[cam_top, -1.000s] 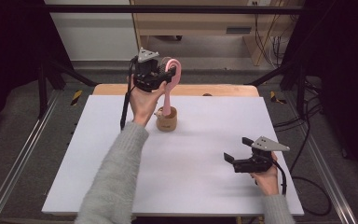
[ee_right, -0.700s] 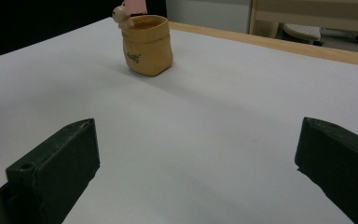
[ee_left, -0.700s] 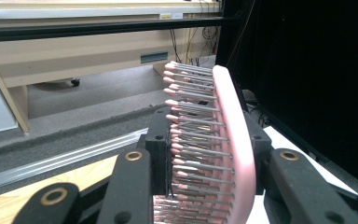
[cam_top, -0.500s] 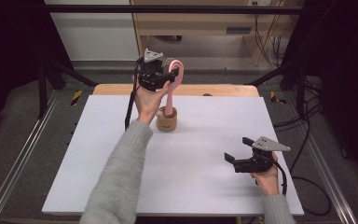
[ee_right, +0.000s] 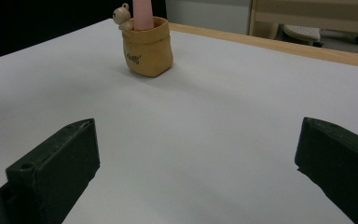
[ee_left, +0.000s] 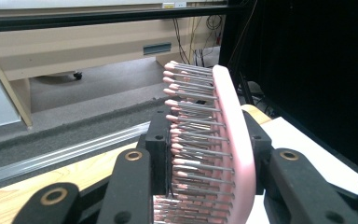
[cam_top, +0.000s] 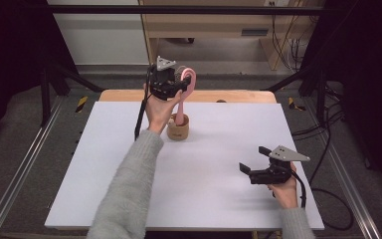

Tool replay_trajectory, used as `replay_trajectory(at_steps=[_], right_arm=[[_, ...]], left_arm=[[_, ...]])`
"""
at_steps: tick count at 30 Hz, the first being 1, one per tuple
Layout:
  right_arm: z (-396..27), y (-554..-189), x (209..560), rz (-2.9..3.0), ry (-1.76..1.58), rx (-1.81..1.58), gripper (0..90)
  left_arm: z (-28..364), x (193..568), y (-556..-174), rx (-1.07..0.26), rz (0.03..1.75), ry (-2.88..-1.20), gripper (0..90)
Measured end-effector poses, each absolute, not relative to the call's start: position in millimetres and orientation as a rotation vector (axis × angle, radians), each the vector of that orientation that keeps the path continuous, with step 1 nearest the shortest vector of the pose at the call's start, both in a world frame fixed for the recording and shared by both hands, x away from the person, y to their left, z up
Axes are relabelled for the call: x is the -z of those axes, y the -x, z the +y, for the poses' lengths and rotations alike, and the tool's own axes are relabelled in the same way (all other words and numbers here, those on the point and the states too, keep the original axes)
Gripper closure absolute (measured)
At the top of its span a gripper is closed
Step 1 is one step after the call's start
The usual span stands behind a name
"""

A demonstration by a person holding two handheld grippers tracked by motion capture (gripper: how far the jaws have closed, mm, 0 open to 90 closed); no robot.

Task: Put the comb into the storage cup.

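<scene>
Pouch (ee_right: 148, 46) tan, small dark script unreadable, pink hairbrush (ee_left: 228, 140) handle inside

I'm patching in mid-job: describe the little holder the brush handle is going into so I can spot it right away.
Start at the white table and look toward its far edge, just left of centre, below the left tool gripping the pink plastic hairbrush. There stands the small tan sack-shaped cup, with the brush handle inside. It is the sole container on the table, with a tiny bear figure on its rim.
</scene>
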State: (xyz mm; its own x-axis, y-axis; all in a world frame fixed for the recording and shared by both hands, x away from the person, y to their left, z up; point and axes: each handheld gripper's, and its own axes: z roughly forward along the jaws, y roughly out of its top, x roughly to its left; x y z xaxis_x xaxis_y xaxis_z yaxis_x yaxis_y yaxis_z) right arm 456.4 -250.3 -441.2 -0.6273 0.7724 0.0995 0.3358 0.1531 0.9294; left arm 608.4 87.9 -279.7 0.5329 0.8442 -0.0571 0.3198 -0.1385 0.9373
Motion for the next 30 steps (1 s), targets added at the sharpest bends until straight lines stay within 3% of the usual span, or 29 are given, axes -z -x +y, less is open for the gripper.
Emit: replay_trajectory(at_steps=[30], right_arm=[[-249.1, -456.4, 441.6, 2.042, -1.056, -1.466, 0.2]], left_arm=[[89.3, 318.9, -602.9, -0.619, 0.975, -1.747, 63.6]])
